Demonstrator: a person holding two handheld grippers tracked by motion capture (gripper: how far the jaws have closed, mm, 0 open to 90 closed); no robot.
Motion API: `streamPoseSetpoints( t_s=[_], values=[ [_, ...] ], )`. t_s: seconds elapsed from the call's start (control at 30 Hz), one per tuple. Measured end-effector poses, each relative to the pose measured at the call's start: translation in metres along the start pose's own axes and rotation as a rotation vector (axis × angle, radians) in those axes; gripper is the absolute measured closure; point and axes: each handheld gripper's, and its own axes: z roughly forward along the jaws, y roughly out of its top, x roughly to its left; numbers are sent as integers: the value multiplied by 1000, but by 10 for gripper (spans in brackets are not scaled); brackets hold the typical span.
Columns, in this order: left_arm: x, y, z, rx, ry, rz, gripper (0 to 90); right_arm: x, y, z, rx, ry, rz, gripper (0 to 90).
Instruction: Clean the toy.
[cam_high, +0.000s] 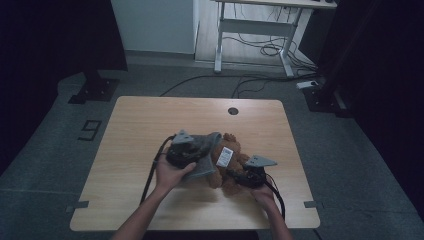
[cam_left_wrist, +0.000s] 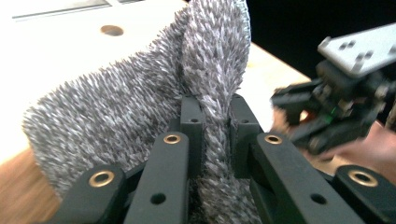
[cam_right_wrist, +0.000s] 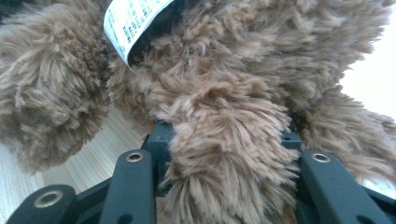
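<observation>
My left gripper (cam_left_wrist: 212, 135) is clamped tight on a fold of the grey fuzzy cloth (cam_left_wrist: 140, 102), which rises through the middle of the left gripper view. In the high view the cloth (cam_high: 204, 150) lies draped over the left side of the brown teddy bear (cam_high: 227, 167), just below the center of the table (cam_high: 150, 120). My right gripper (cam_right_wrist: 224, 140) has a brown furry limb of the bear between its half-open jaws; I cannot tell whether the pads press it. A white tag (cam_right_wrist: 133, 21) sits upper left there. I judge the cloth only partly on or off the bear, with most of the work left.
</observation>
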Motion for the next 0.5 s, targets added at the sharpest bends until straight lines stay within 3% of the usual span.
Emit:
streamPoseSetpoints(
  t_s=[0.07, 0.13, 0.2, 0.3, 0.37, 0.47, 0.5],
  values=[
    [-11, 5, 19, 40, -13, 20, 795, -1, -1, 0, 1, -4, 7, 554],
    [-16, 2, 37, 78, 7, 41, 796, -2, -2, -1, -3, -5, 14, 554],
    [-14, -6, 44, 73, 14, 38, 797, -3, -3, -2, 1, -11, 14, 555],
    [-2, -14, 36, 41, 9, -3, 798, -7, -6, -3, -4, -2, 36, 571],
    [6, -20, 25, 35, 43, -4, 799, -8, -6, -3, -3, 0, 39, 576],
    [21, -32, 2, 43, 131, 9, 798, -8, -7, -3, -3, -2, 46, 578],
    [27, -36, -4, 40, 138, 3, 799, -9, -7, -3, -3, 0, 49, 578]
  ],
)
